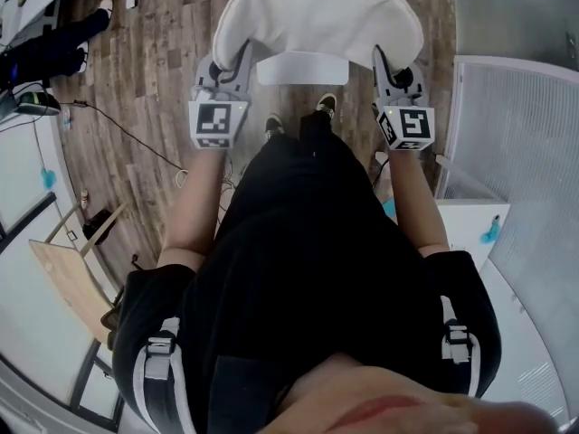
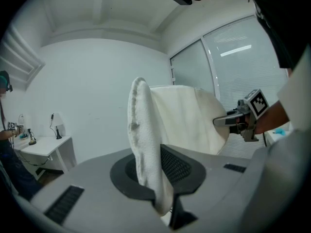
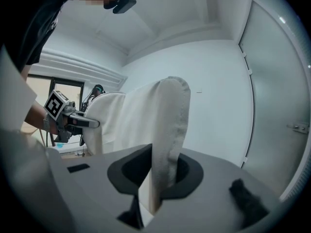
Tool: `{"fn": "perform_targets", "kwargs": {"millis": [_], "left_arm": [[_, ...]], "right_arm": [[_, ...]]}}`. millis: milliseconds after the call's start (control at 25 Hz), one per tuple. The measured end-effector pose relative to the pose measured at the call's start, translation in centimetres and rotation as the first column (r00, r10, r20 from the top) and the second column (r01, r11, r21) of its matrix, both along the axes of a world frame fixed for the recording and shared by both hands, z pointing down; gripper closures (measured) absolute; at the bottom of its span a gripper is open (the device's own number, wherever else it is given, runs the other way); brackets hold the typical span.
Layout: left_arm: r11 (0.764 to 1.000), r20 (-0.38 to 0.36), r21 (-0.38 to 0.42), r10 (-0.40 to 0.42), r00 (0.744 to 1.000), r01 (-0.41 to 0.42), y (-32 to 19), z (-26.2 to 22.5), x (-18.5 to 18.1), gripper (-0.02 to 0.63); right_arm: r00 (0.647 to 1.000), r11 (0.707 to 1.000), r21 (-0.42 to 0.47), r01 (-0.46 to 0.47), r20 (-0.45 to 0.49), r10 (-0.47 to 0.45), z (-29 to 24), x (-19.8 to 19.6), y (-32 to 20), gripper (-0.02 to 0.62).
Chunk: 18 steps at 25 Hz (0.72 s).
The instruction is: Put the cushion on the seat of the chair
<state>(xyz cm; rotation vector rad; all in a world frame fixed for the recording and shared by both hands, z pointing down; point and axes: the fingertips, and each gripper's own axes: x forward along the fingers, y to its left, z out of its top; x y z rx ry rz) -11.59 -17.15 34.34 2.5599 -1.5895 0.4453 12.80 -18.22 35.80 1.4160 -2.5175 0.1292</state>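
White cushion hangs at the upper centre of the head view, stretched between both grippers, over the white chair seat that shows just beneath its lower edge. The left gripper pinches its left edge and the right gripper its right edge. Wooden floor lies all round.

A wood-plank floor lies below plain white walls, with a white desk and frosted glass panels.
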Motion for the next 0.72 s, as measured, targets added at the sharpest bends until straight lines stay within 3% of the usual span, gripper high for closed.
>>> {"fn": "perform_targets", "kwargs": {"millis": [320,720], "left_arm": [[0.995,0.044,-0.077,-0.055,0.997,0.059,-3.6,3.8,2.6,0.554],[0.974,0.098,-0.177,-0.123,0.987,0.139,-6.6,11.2,3.0,0.552]], "right_arm": [[0.997,0.995,-0.066,0.081,0.002,-0.081,4.4,2.6,-4.2,0.537],[0.985,0.970,-0.171,0.172,0.014,-0.172,11.9,2.8,-7.6,0.537]]}}
